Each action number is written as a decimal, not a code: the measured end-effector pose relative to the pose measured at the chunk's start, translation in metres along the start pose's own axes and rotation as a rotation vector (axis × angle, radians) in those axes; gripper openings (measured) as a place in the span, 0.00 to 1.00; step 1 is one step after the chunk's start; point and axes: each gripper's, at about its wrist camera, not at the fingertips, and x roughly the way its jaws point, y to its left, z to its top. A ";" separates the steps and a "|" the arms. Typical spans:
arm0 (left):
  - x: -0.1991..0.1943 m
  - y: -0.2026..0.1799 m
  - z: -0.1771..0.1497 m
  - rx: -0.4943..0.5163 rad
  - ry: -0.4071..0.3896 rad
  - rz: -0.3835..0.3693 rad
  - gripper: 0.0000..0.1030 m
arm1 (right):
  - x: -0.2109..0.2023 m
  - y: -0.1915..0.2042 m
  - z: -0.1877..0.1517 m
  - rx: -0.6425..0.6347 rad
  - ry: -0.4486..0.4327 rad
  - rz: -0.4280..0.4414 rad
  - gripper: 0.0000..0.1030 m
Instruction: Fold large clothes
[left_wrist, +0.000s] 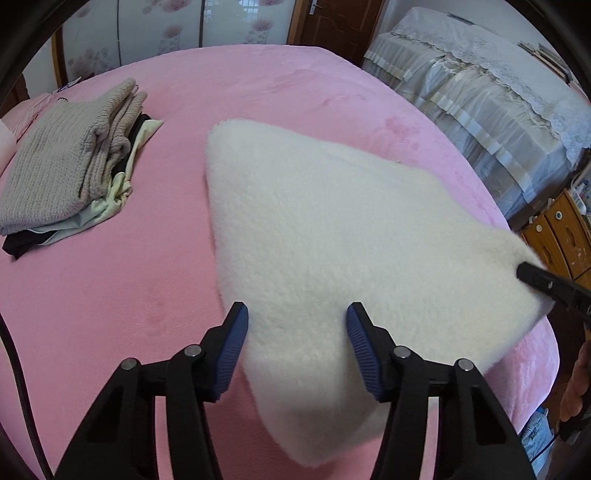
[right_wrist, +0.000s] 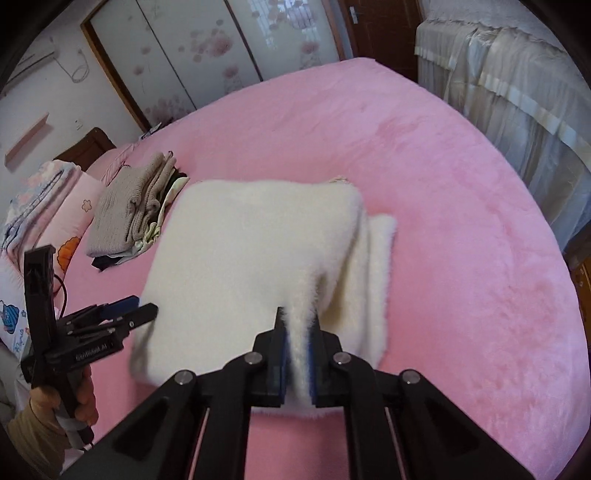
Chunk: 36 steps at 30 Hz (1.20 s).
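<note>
Right wrist view: the right gripper (right_wrist: 298, 354) is clamped on the white fleece garment's (right_wrist: 236, 266) near edge. The left gripper's (left_wrist: 293, 332) fingers (left_wrist: 232, 339) are held wide apart over the fleece, gripping nothing, above the pink bed (left_wrist: 110, 295).

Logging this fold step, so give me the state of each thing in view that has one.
White fleece garment: partly folded, near edge lifted.
Right gripper: shut on the garment's edge.
Left gripper: open, holding nothing.
Clothes pile: folded, stacked on the pink bed.

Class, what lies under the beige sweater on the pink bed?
Under the sweater lie folded clothes: pale green and black edges show. The rest is covered.
</note>
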 end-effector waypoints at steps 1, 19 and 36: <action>0.001 -0.005 -0.005 0.013 -0.009 0.016 0.52 | 0.007 -0.004 -0.012 -0.003 0.015 -0.016 0.07; -0.023 -0.035 -0.020 0.209 -0.061 0.063 0.74 | 0.001 0.002 -0.033 0.011 -0.106 -0.092 0.32; 0.065 0.071 0.115 -0.129 0.012 0.014 0.79 | 0.133 -0.061 0.104 0.179 0.049 -0.038 0.42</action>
